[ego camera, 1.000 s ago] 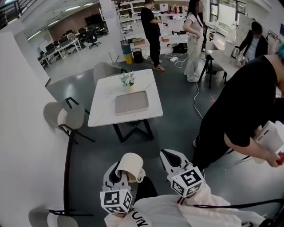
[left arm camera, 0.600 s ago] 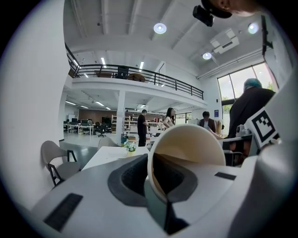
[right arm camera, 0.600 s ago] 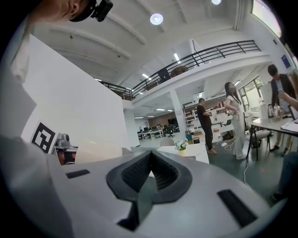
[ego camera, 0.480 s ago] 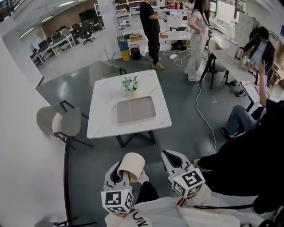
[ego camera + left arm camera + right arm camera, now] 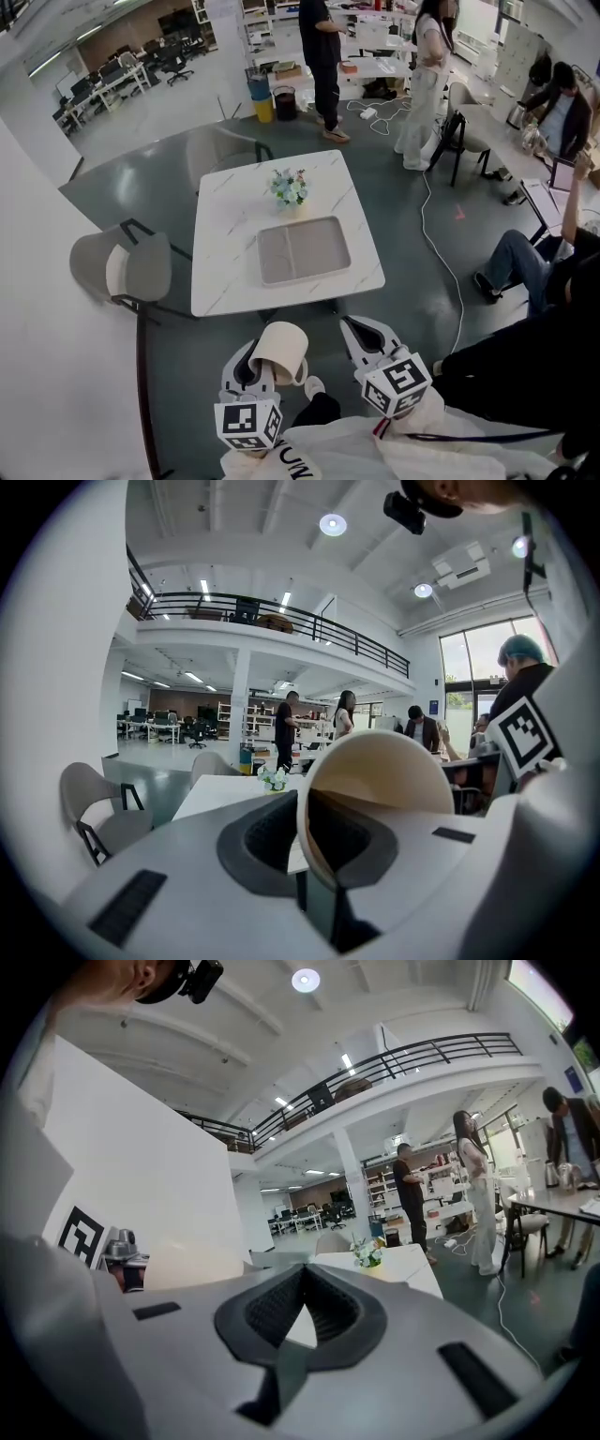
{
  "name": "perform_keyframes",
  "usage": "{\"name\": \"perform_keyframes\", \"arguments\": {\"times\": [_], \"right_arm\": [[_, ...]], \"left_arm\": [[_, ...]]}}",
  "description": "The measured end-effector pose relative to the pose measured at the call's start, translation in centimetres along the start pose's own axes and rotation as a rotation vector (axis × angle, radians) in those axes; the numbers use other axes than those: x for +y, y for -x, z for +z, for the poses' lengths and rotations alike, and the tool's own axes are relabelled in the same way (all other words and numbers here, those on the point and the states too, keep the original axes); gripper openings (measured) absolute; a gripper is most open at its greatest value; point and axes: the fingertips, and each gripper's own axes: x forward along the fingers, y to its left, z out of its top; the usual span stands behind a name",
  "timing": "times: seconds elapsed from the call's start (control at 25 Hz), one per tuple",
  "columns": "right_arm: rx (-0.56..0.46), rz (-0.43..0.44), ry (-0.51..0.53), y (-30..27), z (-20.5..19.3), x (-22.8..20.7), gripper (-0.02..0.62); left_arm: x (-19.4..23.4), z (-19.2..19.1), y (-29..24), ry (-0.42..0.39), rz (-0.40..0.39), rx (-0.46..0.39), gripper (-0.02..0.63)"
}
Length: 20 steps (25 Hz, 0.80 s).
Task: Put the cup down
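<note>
"So where's the cup?"

"The cup [image 5: 278, 352] is in the air, pinched at the tips of the left gripper [image 5: 251, 367]. It's tipped well over, not upright. The jaws are drawn in narrow and clamped on its wall near the rim. From here I can't tell whether one jaw sits inside the mouth."

"And the other tool?"

"The right gripper [image 5: 302, 1288] is just to the right of it. Its jaws are closed on each other and there's nothing between them."

"Then how far along is it?"

"I'd say the cup is in hand and nothing more, so the whole putting-down is left to do. There's only floor below the cup. The white table [image 5: 225, 253] lies ahead of both grippers' tips and lower down, well apart from them. A grey tray [image 5: 302, 251] sits in the middle of it, and a small bunch of flowers [image 5: 290, 186] is just past the tray."

"So what's left?"

"As I judge it, get the cup over that table, bring it upright, lower it until it rests, then let the jaws go."
</note>
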Motion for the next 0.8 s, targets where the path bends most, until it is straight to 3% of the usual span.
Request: {"name": "perform_keyframes", "arguments": {"times": [0.32, 0.8], "right_arm": [[0.013, -0.023, -0.013, -5.7, 0.1, 0.1, 0.005], [0.027, -0.058, -0.029, -7.7, 0.4, -0.7, 0.005]], "left_arm": [[4.1, 0.6, -4.1, 0.007, -0.04, 0.02, 0.044], [5.6, 0.8, -6.8, 0.015, -0.073, 0.037, 0.044]]}}
